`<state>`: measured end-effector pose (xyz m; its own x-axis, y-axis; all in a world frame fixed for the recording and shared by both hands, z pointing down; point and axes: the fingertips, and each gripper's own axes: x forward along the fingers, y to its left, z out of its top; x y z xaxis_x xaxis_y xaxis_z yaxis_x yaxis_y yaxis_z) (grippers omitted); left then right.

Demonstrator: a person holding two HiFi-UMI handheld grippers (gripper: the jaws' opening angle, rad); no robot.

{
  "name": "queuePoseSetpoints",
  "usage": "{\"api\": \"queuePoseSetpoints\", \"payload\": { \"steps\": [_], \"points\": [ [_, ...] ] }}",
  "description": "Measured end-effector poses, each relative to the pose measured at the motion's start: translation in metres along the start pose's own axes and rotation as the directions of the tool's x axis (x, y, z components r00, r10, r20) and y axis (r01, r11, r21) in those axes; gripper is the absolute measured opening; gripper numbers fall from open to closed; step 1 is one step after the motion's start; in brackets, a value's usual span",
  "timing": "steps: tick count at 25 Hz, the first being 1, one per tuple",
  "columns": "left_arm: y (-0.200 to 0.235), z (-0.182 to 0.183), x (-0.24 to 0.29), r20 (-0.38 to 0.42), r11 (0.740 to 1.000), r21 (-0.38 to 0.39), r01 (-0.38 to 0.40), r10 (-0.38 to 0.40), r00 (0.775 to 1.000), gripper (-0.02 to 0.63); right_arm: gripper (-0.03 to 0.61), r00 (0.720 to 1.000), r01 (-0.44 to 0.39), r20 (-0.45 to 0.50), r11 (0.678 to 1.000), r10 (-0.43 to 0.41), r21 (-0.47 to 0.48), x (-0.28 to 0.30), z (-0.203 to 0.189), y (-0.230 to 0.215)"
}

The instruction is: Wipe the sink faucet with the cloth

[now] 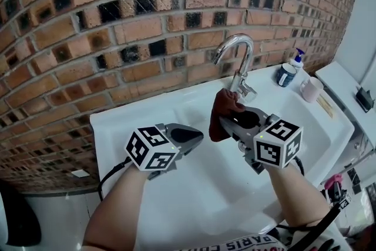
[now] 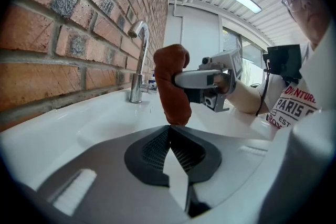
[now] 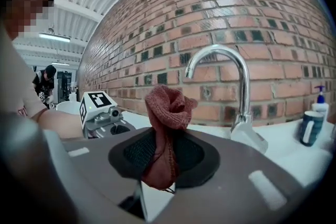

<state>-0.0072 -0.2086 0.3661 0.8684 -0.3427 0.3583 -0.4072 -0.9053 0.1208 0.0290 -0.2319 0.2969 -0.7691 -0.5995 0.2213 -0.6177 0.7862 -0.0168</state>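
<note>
Right gripper [image 3: 163,136]: nearest the lens; jaws clenched on the cloth; marker cube faces up in the head view.
Cloth [image 3: 167,105]: reddish-brown knit, bunched. Top puffs out above the jaws, tail hangs below them. Held over the basin, just in front of the faucet's base.
Cloth to faucet: left gripper view shows a gap between them; not touching.
Faucet [image 3: 243,89]: chrome, upright stem with a high arched spout that curls back toward the basin. Lever [image 1: 251,91] juts out low at the base. Stands on the back ledge against the wall.
Left gripper [image 2: 169,131]: jaws pressed together, nothing between them. Hovers over the basin to the left of the right gripper, tip pointing at the cloth's hanging end, near it.
Sink [image 1: 176,185]: white, wide, shallow basin; both forearms reach in from the front edge.
Right ledge: pump bottle [image 1: 298,59] by the wall, blue cup [image 1: 286,74] just beside it, pink cup [image 1: 311,89] a little nearer the front.
Wall [image 1: 117,20]: red brick with dark bricks scattered through, directly behind the sink.
</note>
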Motion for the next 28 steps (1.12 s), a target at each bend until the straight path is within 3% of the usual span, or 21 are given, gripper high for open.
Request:
{"api": "queuePoseSetpoints", "payload": {
  "steps": [7,12,28],
  "points": [
    [-0.001,0.001,0.001,0.004,1.0,0.001,0.003,-0.003,1.0,0.0,0.094,0.991,-0.091,-0.1,0.995,0.088,-0.029,0.018,-0.047,0.011],
    [0.001,0.0,-0.001,0.003,1.0,0.0,0.001,-0.001,1.0,0.0,0.092,0.983,-0.145,-0.112,0.989,0.144,0.002,0.025,-0.057,0.018],
    [-0.001,0.001,0.001,0.005,1.0,0.002,0.0,0.0,1.0,0.0,0.086,0.977,-0.164,-0.144,0.986,0.16,-0.018,0.024,-0.067,0.017]
  ]
}}
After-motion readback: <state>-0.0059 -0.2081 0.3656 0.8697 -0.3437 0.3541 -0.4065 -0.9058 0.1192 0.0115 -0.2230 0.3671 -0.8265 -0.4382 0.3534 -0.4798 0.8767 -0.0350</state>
